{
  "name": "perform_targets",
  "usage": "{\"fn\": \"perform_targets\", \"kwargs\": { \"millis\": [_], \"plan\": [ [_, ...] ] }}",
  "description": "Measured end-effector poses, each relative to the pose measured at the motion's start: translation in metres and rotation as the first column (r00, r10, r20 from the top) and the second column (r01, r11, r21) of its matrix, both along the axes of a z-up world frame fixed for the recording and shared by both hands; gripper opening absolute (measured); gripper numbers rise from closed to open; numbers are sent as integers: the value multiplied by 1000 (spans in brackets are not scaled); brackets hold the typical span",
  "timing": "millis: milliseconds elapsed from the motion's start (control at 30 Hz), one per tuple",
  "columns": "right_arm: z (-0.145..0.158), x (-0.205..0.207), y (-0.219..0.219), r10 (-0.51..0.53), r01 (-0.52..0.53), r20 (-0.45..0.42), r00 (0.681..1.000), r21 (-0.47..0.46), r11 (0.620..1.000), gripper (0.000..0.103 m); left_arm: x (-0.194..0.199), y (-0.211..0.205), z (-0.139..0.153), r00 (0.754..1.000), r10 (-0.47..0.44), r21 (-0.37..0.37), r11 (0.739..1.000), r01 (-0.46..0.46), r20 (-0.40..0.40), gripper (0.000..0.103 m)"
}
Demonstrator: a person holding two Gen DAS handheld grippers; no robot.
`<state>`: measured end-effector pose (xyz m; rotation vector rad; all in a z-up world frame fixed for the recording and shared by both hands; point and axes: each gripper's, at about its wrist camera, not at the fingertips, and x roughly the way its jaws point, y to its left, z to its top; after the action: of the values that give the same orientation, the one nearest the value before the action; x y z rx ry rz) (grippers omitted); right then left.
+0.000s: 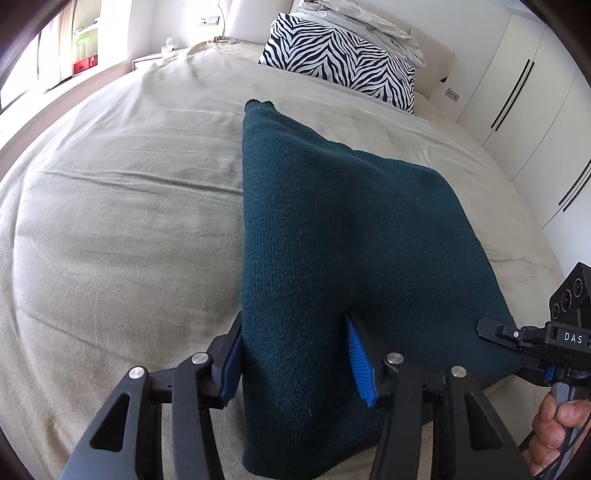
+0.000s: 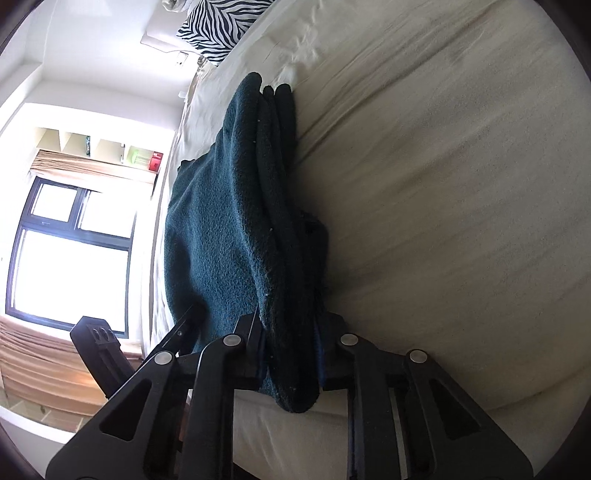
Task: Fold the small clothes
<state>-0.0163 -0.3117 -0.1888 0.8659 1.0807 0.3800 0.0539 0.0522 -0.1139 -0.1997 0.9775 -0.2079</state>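
A dark teal knitted garment (image 1: 332,229) lies folded in several layers on the beige bed sheet (image 1: 122,221). My left gripper (image 1: 295,354) has its blue-padded fingers (image 1: 360,365) on either side of the garment's near edge, with the cloth between them. My right gripper (image 2: 291,354) is turned sideways and shut on the stacked layers at the garment's (image 2: 229,229) near corner. The right gripper also shows in the left wrist view (image 1: 532,339) at the garment's right corner, with the person's hand on its handle.
A zebra-print pillow (image 1: 340,59) and white bedding (image 1: 362,22) sit at the head of the bed. White wardrobe doors (image 1: 524,92) stand to the right. A window (image 2: 70,251) and shelves (image 2: 99,147) are on the far side. The bed edge runs near my grippers.
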Motion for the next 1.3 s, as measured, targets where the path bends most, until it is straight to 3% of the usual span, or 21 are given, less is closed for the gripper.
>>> {"fn": "perform_targets", "kwargs": {
  "millis": [133,200,300,367,467,567,700,800,867,1000,1067,1100,1167,1233,1300],
  "plan": [
    [18,-2,8,22,-23,25,999,42,999,16,5,5,9,1000,-3,26,1000,3,15,50],
    [22,0,9,29,-29,32,999,16,999,16,7,4,8,1000,-17,40,999,16,14,50],
    [-12,7,-6,1,-2,-24,1000,-18,1000,16,5,-6,-3,999,-51,79,996,51,-4,56],
    [-23,2,-16,-15,14,8,1000,67,998,15,1,-5,-7,999,-39,80,996,37,15,60],
    [2,-1,-6,43,-40,52,998,-68,997,20,-4,4,-3,1000,6,27,1000,-6,21,64],
    [27,-8,-12,23,-7,91,996,-172,985,24,-15,13,14,996,44,28,999,-46,80,65],
    [69,-27,-18,-10,83,215,977,-331,940,24,-35,21,43,971,99,46,993,-111,218,95],
    [103,-45,-13,-12,165,336,942,-430,887,30,-57,16,74,924,110,105,982,-158,365,103],
    [128,-60,-11,-7,238,447,895,-465,853,68,-73,7,97,877,109,167,964,-209,468,103],
    [176,-96,9,17,402,693,721,-438,805,99,-99,-10,139,798,59,278,920,-277,600,103],
    [195,-108,18,43,462,751,659,-449,765,103,-107,-12,152,791,81,293,902,-317,606,103],
    [204,-109,25,60,476,759,648,-465,747,103,-110,-12,159,795,99,285,901,-326,598,103],
    [219,-111,31,81,464,747,660,-490,738,103,-113,-8,169,797,121,236,919,-315,592,103],
    [232,-114,34,85,428,730,678,-486,762,103,-114,-8,171,812,135,222,925,-309,568,103],
    [236,-113,38,82,397,710,700,-481,782,103,-111,-9,165,844,134,228,930,-288,519,103]
  ]
}}
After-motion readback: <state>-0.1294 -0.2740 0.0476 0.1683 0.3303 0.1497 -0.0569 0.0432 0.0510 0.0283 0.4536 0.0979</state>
